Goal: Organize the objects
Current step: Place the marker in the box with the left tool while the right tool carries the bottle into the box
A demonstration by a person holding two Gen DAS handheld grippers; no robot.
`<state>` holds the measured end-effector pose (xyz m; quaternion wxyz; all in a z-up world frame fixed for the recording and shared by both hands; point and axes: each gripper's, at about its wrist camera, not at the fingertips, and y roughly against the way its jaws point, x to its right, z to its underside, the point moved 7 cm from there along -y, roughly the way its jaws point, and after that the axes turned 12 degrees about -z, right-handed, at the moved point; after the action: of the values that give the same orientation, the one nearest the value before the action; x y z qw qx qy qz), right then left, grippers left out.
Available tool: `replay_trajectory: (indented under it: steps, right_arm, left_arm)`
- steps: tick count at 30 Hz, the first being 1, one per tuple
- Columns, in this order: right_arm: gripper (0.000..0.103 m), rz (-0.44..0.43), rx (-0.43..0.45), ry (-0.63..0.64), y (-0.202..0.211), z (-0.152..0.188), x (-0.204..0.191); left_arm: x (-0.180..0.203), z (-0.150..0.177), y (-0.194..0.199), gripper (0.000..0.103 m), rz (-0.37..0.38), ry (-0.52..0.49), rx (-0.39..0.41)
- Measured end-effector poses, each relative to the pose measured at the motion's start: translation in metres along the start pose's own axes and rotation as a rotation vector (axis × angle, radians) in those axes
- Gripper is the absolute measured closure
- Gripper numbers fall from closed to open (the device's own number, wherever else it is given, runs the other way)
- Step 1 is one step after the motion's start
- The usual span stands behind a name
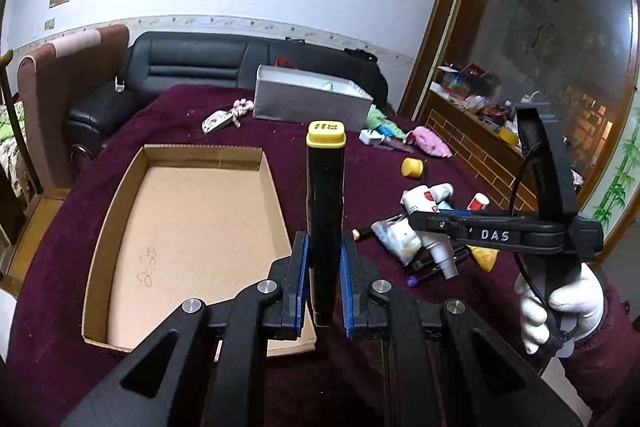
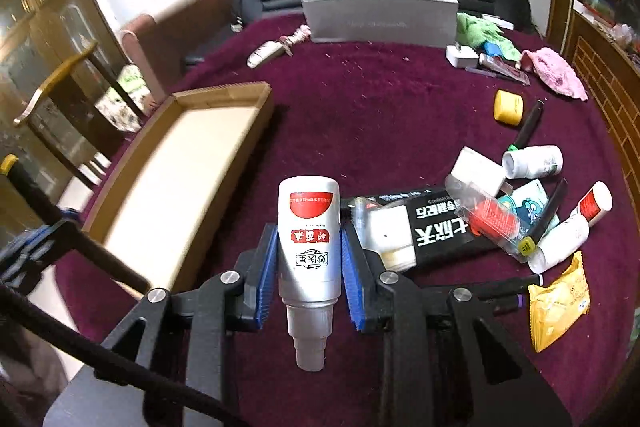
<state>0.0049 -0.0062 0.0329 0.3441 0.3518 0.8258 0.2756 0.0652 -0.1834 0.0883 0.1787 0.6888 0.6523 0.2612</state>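
My left gripper (image 1: 324, 283) is shut on a black marker with a yellow cap (image 1: 325, 211), held above the table beside the near right corner of the open cardboard tray (image 1: 192, 227). My right gripper (image 2: 310, 267) is shut on a white bottle with a red label (image 2: 309, 251), held right of the same tray (image 2: 176, 187). The right gripper also shows from the side in the left wrist view (image 1: 500, 231), over the pile of small items (image 1: 424, 227). The left gripper's edge shows at the far left of the right wrist view.
A dark red cloth (image 2: 380, 99) covers the table. A pile at the right holds white bottles (image 2: 532, 161), a black box (image 2: 436, 227), markers and a yellow packet (image 2: 560, 303). A yellow cap (image 2: 508, 107) and a silver box (image 2: 380, 13) lie farther back. A sofa stands behind.
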Motion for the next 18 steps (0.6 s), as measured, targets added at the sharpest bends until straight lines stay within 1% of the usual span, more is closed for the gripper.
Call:
replay_trajectory:
  steps: [5,9,11,13,17,18]
  right_arm:
    - [0.075,-0.108,0.023,-0.003,0.015,-0.017,-0.029]
    - [0.075,-0.159,0.02,0.014,0.008,-0.038,-0.055]
    - [0.075,-0.179,0.007,0.023,-0.003,-0.047,-0.069]
    - [0.075,-0.178,-0.004,0.032,-0.015,-0.055,-0.078]
    - [0.075,-0.173,-0.048,0.033,-0.056,-0.071,-0.095]
    - [0.075,-0.177,-0.057,0.03,-0.061,-0.072,-0.097]
  left_arm:
    - [-0.018,-0.02,0.008,0.091,0.002,0.017,0.016]
    - [-0.038,-0.031,-0.003,0.091,-0.042,0.007,0.012]
    - [-0.051,-0.035,-0.015,0.091,-0.055,0.01,-0.008]
    - [-0.064,-0.035,-0.031,0.091,-0.065,0.018,-0.041]
    - [-0.078,-0.036,-0.054,0.091,-0.07,0.025,-0.087]
    - [-0.081,-0.037,-0.061,0.091,-0.067,0.025,-0.101]
